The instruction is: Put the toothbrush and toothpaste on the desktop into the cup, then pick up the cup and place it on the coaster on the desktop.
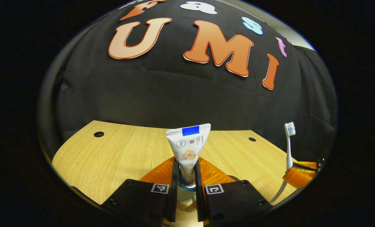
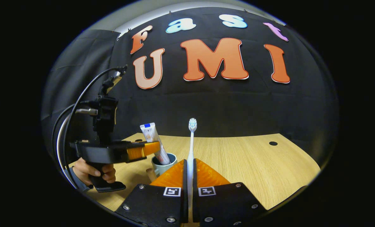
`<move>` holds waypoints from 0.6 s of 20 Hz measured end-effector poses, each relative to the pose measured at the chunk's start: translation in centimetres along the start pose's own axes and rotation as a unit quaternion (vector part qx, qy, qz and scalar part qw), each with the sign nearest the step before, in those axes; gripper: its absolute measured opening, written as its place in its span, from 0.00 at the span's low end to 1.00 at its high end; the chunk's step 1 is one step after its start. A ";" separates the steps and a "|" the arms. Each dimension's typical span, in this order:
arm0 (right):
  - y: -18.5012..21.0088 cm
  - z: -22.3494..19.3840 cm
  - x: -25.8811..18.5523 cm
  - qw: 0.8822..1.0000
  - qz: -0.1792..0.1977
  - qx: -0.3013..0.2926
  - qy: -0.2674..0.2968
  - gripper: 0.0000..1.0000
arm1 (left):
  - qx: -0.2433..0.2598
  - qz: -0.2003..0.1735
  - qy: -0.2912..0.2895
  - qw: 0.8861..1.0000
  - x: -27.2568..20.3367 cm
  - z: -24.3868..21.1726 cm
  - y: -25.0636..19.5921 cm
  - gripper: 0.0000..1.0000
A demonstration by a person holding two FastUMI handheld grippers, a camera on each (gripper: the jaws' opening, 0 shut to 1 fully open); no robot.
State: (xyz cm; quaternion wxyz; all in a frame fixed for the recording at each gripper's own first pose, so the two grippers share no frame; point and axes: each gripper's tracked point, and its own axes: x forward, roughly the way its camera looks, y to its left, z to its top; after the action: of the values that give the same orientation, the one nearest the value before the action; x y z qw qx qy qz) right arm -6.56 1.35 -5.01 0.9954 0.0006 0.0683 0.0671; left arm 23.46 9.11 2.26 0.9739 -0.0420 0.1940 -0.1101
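Wooden desktop behind; toothbrush upright, clamped between right fingers.

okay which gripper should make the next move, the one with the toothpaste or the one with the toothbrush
Left, probably. The left gripper holds the toothpaste with its lower end already in the cup, so it just lets go. The right gripper's toothbrush is upright beside it.

Open desktop lies right of the cup; the left gripper crowds its left side.
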 end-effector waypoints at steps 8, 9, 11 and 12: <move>1.2 2.9 2.8 1.000 0.004 0.023 -0.015 0.06 | 0.024 -0.017 0.023 0.999 0.9 -2.6 -0.4 0.28; 1.0 2.7 2.7 1.000 0.003 0.021 -0.017 0.06 | 0.030 -0.015 0.022 0.999 0.9 -2.7 -0.3 0.29; 1.2 3.1 3.2 0.999 0.004 0.023 -0.023 0.06 | 0.036 -0.014 0.018 0.999 0.6 -2.5 -0.3 0.31; 1.4 3.3 3.4 0.999 0.008 0.028 -0.027 0.06 | 0.039 -0.017 0.019 0.999 0.6 -2.6 -0.4 0.36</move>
State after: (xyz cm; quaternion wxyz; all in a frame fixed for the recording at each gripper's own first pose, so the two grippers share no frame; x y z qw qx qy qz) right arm -2.95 3.26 -2.17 0.9959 0.0312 0.0431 0.0728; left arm 22.93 8.49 -0.31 0.9690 -0.0053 0.2071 -0.1346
